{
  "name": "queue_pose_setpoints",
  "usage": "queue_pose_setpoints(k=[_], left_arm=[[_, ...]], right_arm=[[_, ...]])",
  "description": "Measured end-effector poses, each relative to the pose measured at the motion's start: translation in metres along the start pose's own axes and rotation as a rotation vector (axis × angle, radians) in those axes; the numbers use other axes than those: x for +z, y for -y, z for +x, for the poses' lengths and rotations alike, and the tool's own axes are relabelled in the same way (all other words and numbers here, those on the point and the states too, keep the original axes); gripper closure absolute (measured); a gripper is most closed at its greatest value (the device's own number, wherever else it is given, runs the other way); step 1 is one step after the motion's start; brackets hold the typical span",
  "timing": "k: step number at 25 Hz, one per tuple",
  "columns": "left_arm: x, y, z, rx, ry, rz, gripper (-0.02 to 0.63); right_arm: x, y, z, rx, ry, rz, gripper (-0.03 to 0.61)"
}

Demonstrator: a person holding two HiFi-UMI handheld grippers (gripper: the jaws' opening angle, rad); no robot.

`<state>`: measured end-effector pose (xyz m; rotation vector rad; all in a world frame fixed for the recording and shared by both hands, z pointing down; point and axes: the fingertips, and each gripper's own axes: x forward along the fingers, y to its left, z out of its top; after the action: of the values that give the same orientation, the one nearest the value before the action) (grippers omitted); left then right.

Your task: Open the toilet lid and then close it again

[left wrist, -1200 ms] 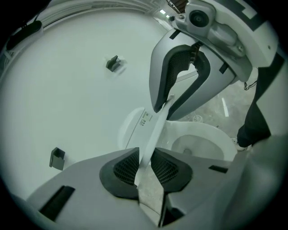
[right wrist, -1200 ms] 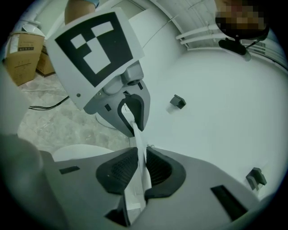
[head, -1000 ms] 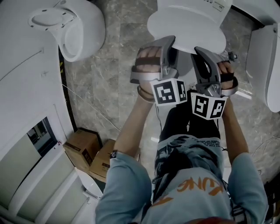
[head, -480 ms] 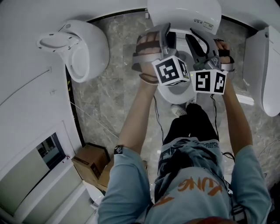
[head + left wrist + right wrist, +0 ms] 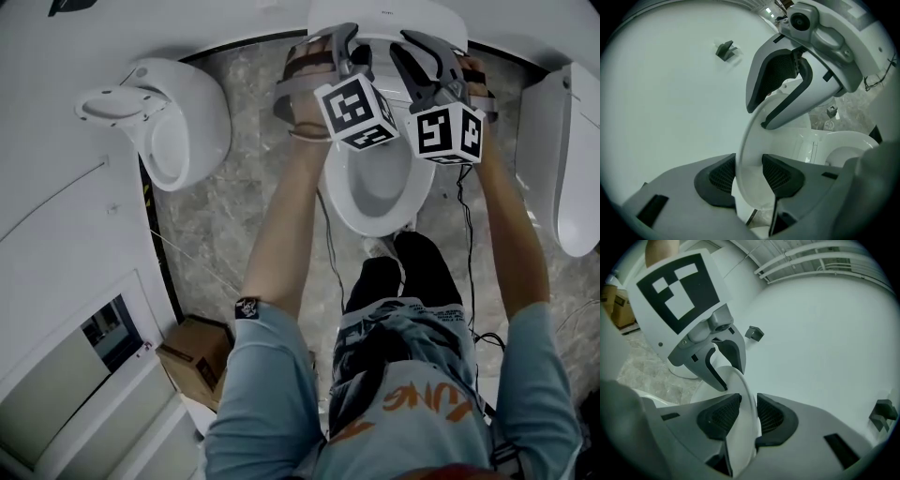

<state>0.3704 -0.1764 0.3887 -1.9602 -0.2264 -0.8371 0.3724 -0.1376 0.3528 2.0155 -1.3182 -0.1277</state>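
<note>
The white toilet lid (image 5: 389, 19) stands raised at the top of the head view, and the seat and bowl (image 5: 375, 202) lie uncovered below it. My left gripper (image 5: 352, 42) and right gripper (image 5: 412, 47) reach side by side to the lid's free edge. In the left gripper view the lid (image 5: 670, 117) has its rim between the pads of the left gripper (image 5: 743, 176), with a gap at one pad. In the right gripper view the lid (image 5: 825, 333) has its thin rim between the right gripper's (image 5: 747, 416) pads, barely apart. Both sets of jaws have just been opening.
A white urinal (image 5: 173, 117) hangs at the left and another white fixture (image 5: 562, 159) stands at the right. Cardboard boxes (image 5: 192, 352) sit low on the left by a white cabinet. The person's legs stand on the marble floor (image 5: 253, 178) just before the bowl.
Both grippers moved up the picture with the lid, which swung from low over the bowl to upright. The bowl came into sight.
</note>
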Motion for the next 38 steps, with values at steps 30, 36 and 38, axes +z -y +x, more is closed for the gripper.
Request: queue_pose_setpoints(k=[30,36,38], left_arm=[[-0.106,0.325,-0.05,-0.404,0.166,-0.084,0.315],[-0.141,0.427,-0.075,-0.643,0.181,-0.03,0.276],[-0.149,0.458,-0.084,-0.753,0.179,0.0,0.267]], right_arm=[[-0.128,-0.275,-0.103,0.173,-0.238,0.339,0.377],[-0.151,-0.39,-0.136,0.368,-0.319,0.397,0.336],[-0.154,-0.424,-0.145,0.468,-0.342,0.407,0.315]])
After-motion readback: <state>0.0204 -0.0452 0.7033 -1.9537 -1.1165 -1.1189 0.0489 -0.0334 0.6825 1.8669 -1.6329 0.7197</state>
